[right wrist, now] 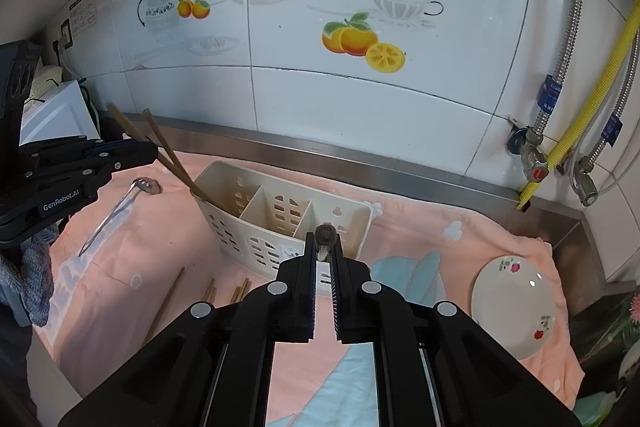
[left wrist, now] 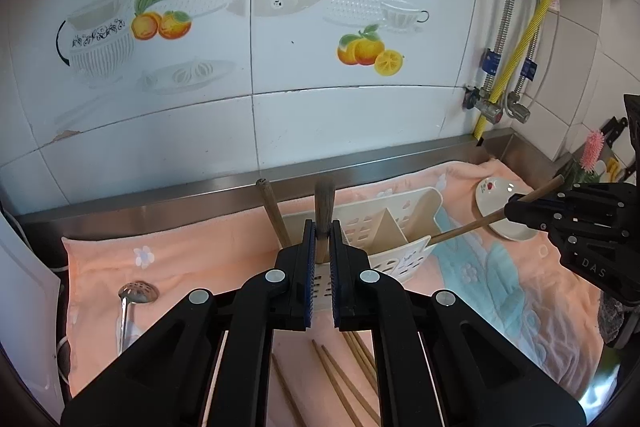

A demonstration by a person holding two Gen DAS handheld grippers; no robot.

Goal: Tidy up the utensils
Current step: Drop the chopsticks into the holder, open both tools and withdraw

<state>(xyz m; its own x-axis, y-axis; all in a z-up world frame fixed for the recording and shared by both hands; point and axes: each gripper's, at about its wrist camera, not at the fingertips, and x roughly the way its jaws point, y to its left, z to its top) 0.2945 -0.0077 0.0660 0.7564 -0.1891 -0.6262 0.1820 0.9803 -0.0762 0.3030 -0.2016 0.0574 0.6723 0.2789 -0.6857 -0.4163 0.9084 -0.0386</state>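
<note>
Kitchen counter: glossy white wall tiles printed with teapots and oranges, steel backsplash, surface covered by a soft peach towel (right wrist: 160, 239) with pale blue patches.

Rigid cream plastic caddy (right wrist: 280, 223) near the towel's middle, three compartments, perforated walls, presumably for drainage.

Left gripper (left wrist: 320, 239): fingers closed on one brown wooden chopstick (left wrist: 323, 203), held upright with its lower end inside the caddy's leftmost compartment. A second chopstick (left wrist: 274, 213) leaning in the same compartment, just beside the held one and outside the pads. Upright hold judged to suit a straight drop into the slot.

Right gripper (right wrist: 325, 247): fingers pinched on another chopstick (left wrist: 472, 225), round in section, its tip pointing down toward the caddy's right end compartment; whether the tip is already inside cannot be told. Angled hold judged an approach for insertion.

Still to sort:
- loose chopsticks (left wrist: 340, 379), thin, smooth wood, flat on the towel in front of the caddy;
- metal slotted spoon (left wrist: 138, 293), shiny, perforated bowl, on the towel's left side, well apart from the caddy.

Glazed white plate (right wrist: 514, 305) with small floral motifs on the towel's right side.
</note>
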